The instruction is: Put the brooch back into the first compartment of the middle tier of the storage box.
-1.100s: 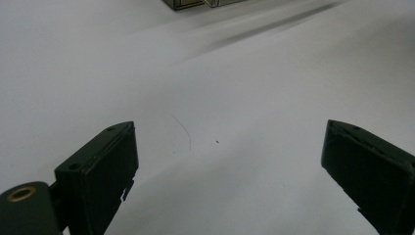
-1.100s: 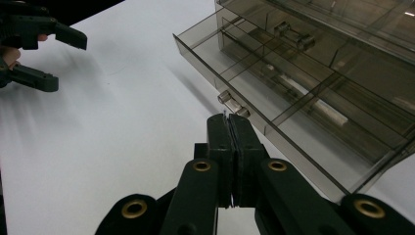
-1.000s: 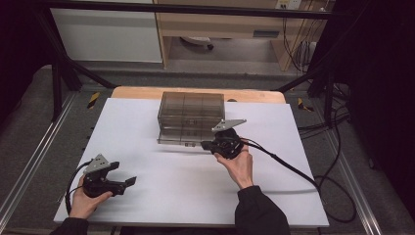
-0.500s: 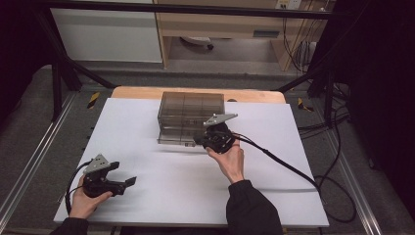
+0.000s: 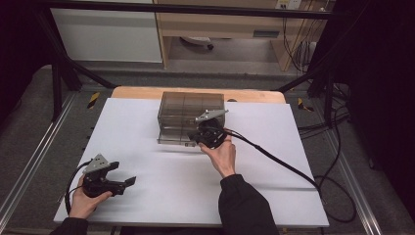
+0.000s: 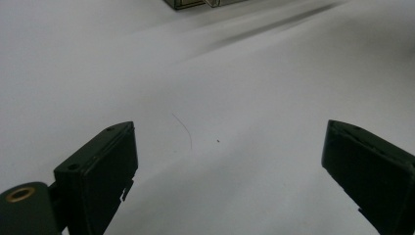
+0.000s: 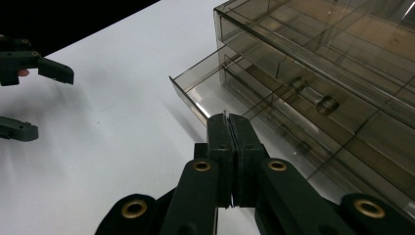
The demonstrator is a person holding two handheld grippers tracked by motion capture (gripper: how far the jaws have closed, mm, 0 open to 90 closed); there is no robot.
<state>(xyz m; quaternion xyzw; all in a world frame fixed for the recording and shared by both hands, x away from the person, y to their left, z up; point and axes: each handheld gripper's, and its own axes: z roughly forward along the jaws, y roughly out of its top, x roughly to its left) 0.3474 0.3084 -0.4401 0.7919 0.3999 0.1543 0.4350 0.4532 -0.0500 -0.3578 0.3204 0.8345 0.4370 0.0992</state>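
A smoky clear drawer cabinet (image 5: 191, 110) (image 7: 333, 58) stands at the back middle of the white table (image 5: 274, 161). Its bottom drawer (image 5: 172, 140) (image 7: 205, 93) sticks out a little at the front. My right gripper (image 5: 198, 139) (image 7: 228, 120) is shut, jaws pressed together, with the tips against the right end of that drawer's front wall. I cannot tell if anything thin is pinched between them. My left gripper (image 5: 128, 182) (image 6: 225, 161) rests at the near left of the table, open and with nothing between its jaws. It also shows far off in the right gripper view (image 7: 51, 104).
A black cable (image 5: 274, 159) trails from the right gripper across the table to its right edge. A wooden strip (image 5: 254, 95) runs behind the white sheet. Metal rails (image 5: 29, 166) flank the table, and cables (image 5: 337, 122) lie on the floor at the right.
My right gripper has moved left and closer to the cabinet's front, staying shut. The left gripper has kept still.
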